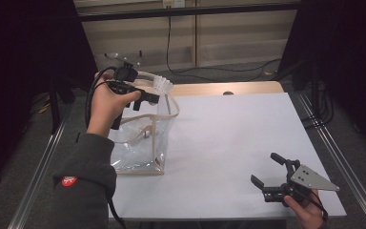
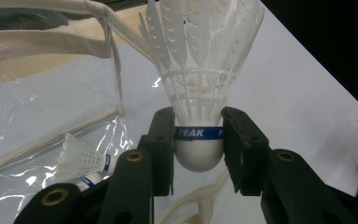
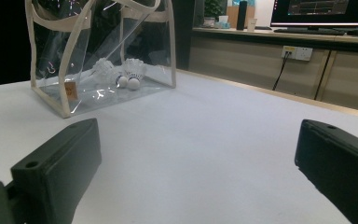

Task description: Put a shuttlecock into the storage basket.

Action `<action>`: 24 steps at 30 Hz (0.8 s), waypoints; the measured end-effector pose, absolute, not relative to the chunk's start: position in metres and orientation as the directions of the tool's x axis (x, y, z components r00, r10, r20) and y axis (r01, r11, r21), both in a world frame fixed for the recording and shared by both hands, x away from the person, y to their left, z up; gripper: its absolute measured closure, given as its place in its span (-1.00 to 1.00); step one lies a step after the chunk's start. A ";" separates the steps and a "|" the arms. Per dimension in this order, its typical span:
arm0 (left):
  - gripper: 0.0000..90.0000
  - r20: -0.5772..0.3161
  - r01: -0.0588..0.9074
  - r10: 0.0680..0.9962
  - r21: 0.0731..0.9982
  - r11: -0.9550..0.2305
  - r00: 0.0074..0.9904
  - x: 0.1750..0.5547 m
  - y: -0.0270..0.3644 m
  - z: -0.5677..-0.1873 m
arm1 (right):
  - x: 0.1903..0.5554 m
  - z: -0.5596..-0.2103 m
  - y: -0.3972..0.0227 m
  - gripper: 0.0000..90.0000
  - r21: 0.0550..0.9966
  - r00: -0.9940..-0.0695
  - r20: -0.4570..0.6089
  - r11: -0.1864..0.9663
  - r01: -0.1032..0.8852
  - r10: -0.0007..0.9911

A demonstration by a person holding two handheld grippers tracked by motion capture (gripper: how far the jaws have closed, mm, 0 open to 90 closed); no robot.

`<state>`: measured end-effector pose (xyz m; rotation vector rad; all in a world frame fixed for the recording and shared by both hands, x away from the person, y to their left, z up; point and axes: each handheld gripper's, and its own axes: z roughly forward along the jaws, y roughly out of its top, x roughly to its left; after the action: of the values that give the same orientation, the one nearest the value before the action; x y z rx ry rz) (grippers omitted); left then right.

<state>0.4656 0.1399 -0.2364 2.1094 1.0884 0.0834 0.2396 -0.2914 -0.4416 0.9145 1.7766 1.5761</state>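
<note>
A white feather shuttlecock [image 2: 198, 70] with a blue band stands cork-down between the jaws of my left gripper [image 2: 198, 128], which is shut on its cork. In the high view that left gripper [image 1: 153, 91] hangs over the open top of a clear bag [image 1: 140, 143] with beige trim, and the shuttlecock [image 1: 162, 85] points away from the hand. Another shuttlecock [image 2: 81, 161] lies on the bag's floor. In the right gripper view, two shuttlecocks [image 3: 123, 74] rest inside the bag [image 3: 70, 60]. My right gripper [image 1: 266, 169] sits low at the table's near right, open and holding nothing.
The white table [image 1: 228, 129] stretches between the bag and the right gripper. A wooden strip [image 1: 228, 88] runs along its far edge. Cables [image 1: 205, 71] lie on the floor beyond. Metal rails [image 1: 336, 157] flank the table on both sides.
</note>
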 end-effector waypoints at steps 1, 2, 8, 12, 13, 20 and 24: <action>0.46 -0.264 0.677 0.726 0.643 -0.358 0.635 0.465 0.140 -0.236 | 0.240 -0.442 -0.291 -1.00 0.992 -0.591 0.012 0.065 0.108 0.807; 0.46 -0.261 0.676 0.727 0.643 -0.361 0.636 0.466 0.141 -0.237 | 0.240 -0.442 -0.291 -1.00 0.992 -0.591 0.012 0.065 0.109 0.807; 0.46 -0.263 0.679 0.731 0.643 -0.354 0.630 0.465 0.145 -0.236 | 0.240 -0.442 -0.291 -1.00 0.992 -0.591 0.013 0.064 0.108 0.806; 0.46 -0.262 0.679 0.735 0.646 -0.348 0.626 0.465 0.148 -0.235 | 0.240 -0.442 -0.292 -1.00 0.992 -0.591 0.011 0.065 0.108 0.807; 0.46 -0.257 0.678 0.737 0.646 -0.351 0.626 0.465 0.148 -0.235 | 0.240 -0.442 -0.291 -1.00 0.992 -0.591 0.013 0.063 0.108 0.806; 0.46 -0.252 0.681 0.742 0.642 -0.353 0.622 0.465 0.151 -0.235 | 0.240 -0.441 -0.291 -1.00 0.992 -0.592 0.013 0.063 0.108 0.806; 0.46 -0.252 0.682 0.744 0.643 -0.349 0.618 0.464 0.155 -0.235 | 0.240 -0.441 -0.292 -1.00 0.992 -0.590 0.011 0.066 0.108 0.807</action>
<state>0.4645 0.1549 -0.2349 2.1050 1.1156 0.1083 0.2397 -0.2917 -0.4415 0.9114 1.7755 1.5732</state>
